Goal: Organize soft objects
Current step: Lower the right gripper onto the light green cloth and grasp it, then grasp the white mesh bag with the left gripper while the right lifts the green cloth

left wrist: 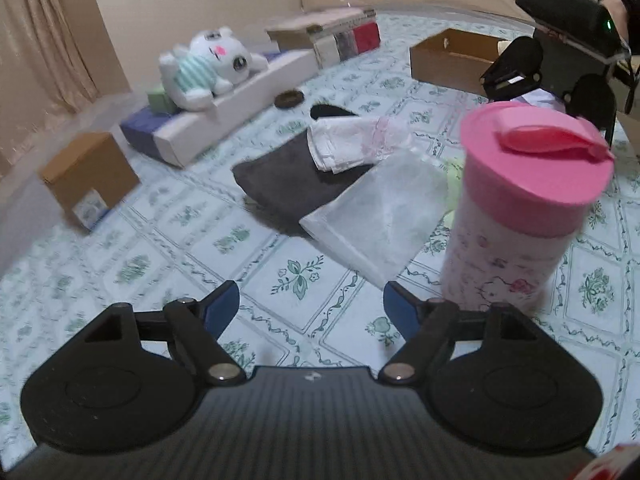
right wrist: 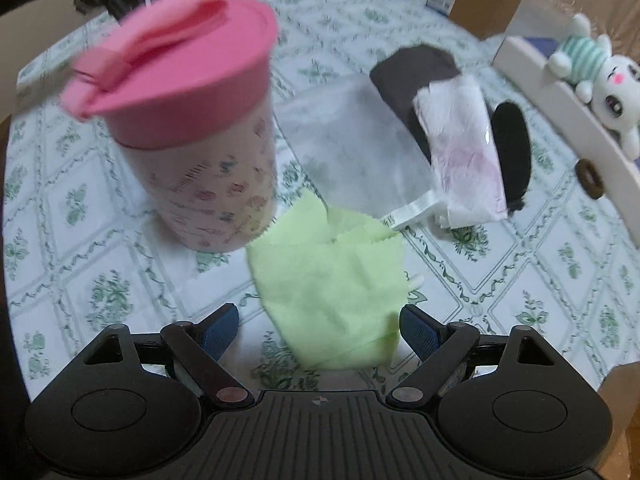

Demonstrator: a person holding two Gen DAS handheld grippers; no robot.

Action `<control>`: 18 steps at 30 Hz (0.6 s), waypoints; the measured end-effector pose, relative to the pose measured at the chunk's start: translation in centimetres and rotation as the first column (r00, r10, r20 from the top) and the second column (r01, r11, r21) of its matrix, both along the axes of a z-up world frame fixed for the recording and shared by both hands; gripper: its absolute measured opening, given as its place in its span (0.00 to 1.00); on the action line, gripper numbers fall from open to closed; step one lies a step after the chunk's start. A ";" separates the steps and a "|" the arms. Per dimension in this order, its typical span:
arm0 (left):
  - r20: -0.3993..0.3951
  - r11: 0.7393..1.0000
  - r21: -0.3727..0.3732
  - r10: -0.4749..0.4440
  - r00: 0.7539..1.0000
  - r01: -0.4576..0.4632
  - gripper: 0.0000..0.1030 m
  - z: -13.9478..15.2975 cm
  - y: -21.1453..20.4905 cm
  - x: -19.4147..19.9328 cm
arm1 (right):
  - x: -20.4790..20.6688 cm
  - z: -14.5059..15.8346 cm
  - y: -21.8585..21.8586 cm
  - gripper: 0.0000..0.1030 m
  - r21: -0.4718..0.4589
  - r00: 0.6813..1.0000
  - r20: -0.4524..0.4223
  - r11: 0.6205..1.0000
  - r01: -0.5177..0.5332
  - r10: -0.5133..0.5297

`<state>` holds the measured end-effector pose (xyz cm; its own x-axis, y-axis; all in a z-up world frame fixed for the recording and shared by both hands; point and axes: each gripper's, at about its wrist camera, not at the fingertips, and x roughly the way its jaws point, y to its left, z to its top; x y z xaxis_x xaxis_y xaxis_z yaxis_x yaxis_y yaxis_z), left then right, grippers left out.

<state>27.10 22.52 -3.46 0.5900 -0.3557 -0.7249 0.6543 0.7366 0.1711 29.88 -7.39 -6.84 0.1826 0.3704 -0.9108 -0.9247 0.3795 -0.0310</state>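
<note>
On the floral tablecloth (left wrist: 160,264) lie a folded dark grey towel (left wrist: 280,176), a white cloth with pink lace (left wrist: 352,140) on top of it, and a sheer white mesh bag (left wrist: 376,212). My left gripper (left wrist: 311,300) hovers open over bare cloth just short of the bag. In the right wrist view a crumpled light green cloth (right wrist: 332,280) lies right ahead of my right gripper (right wrist: 319,322), whose open jaws straddle its near end without pressing. The towel (right wrist: 404,76), lace cloth (right wrist: 460,136) and mesh bag (right wrist: 352,140) lie beyond.
A tall pink-lidded canister (left wrist: 524,208) stands right of the bag, left of the green cloth (right wrist: 192,128). A white plush toy (left wrist: 208,64) lies on a long white box (left wrist: 240,108). Cardboard boxes (left wrist: 88,176) (left wrist: 452,60) stand around. The other gripper (left wrist: 560,52) shows at far right.
</note>
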 end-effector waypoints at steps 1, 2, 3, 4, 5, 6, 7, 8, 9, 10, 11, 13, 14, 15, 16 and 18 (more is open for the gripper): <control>-0.023 1.000 -0.001 -0.009 1.000 0.009 0.74 -0.2 -0.1 0.6 | 0.4 -0.4 0.3 0.84 -0.005 1.000 -0.007 1.000 0.000 0.000; -0.033 1.000 0.002 -0.031 0.999 0.031 0.74 -0.4 -0.3 1.1 | 0.6 -0.5 0.5 0.84 -0.007 1.000 -0.020 1.000 0.003 -0.003; -0.035 0.998 0.008 -0.054 0.998 0.055 0.74 -0.6 -0.4 1.4 | 0.9 -0.7 0.6 0.84 -0.007 0.999 -0.034 1.000 0.008 -0.008; -0.040 0.997 0.017 -0.075 0.996 0.076 0.74 -0.8 -0.6 1.8 | 1.3 -0.9 0.7 0.84 -0.006 0.999 -0.046 1.000 0.016 -0.016; -0.043 0.995 0.023 -0.093 0.995 0.094 0.74 -1.0 -0.8 2.1 | 1.6 -1.0 0.7 0.83 -0.003 0.998 -0.053 1.000 0.019 -0.019; -0.043 0.993 0.023 -0.110 0.993 0.111 0.74 -1.3 -1.0 2.4 | 1.7 -1.1 0.9 0.73 -0.001 0.998 -0.061 1.000 0.021 -0.021; -0.046 0.992 0.022 -0.124 0.991 0.125 0.74 -1.4 -1.2 2.7 | 1.9 -1.3 1.0 0.67 -0.003 0.997 -0.076 1.000 0.022 -0.022; -0.051 0.990 0.019 -0.137 0.989 0.138 0.74 -1.6 -1.3 2.9 | 2.0 -1.4 1.1 0.61 0.000 0.996 -0.087 1.000 0.022 -0.022; -0.054 0.988 0.020 -0.153 0.987 0.154 0.74 -1.7 -1.5 3.2 | 2.1 -1.3 1.0 0.55 0.008 0.996 -0.090 1.000 0.025 -0.024; -0.056 0.985 0.024 -0.170 0.984 0.171 0.74 -1.8 -1.7 3.5 | 2.1 -1.2 1.0 0.49 0.011 0.996 -0.088 1.000 0.028 -0.027; -0.059 0.982 0.028 -0.186 0.981 0.187 0.74 -2.0 -1.8 3.8 | 2.1 -1.0 0.9 0.34 0.014 0.996 -0.085 0.999 0.033 -0.032; -0.068 0.977 0.026 -0.208 0.976 0.210 0.74 -2.2 -2.1 4.4 | 2.2 -0.7 0.7 0.11 0.016 0.996 -0.079 0.999 0.044 -0.043; -0.072 0.975 0.023 -0.218 0.973 0.221 0.74 -2.2 -2.3 4.7 | 2.2 -0.6 0.5 0.08 0.014 0.996 -0.073 0.999 0.047 -0.045; -0.077 0.973 0.019 -0.229 0.970 0.231 0.74 -2.3 -2.4 5.0 | 2.1 -0.5 0.5 0.08 0.016 0.997 -0.068 0.999 0.048 -0.046; -0.080 0.970 0.017 -0.240 0.968 0.242 0.74 -2.4 -2.6 5.2 | 2.1 -0.4 0.3 0.07 0.019 0.997 -0.062 0.999 0.050 -0.049; -0.085 0.964 0.013 -0.264 0.961 0.266 0.74 -2.5 -3.1 5.7 | 1.8 -0.3 0.2 0.07 0.028 0.997 -0.049 0.998 0.059 -0.058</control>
<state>32.84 19.39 -5.98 0.4151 -0.4729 -0.7772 0.8380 0.5313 0.1243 31.63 -7.22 -7.13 0.1613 0.3869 -0.9079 -0.9010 0.4332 0.0246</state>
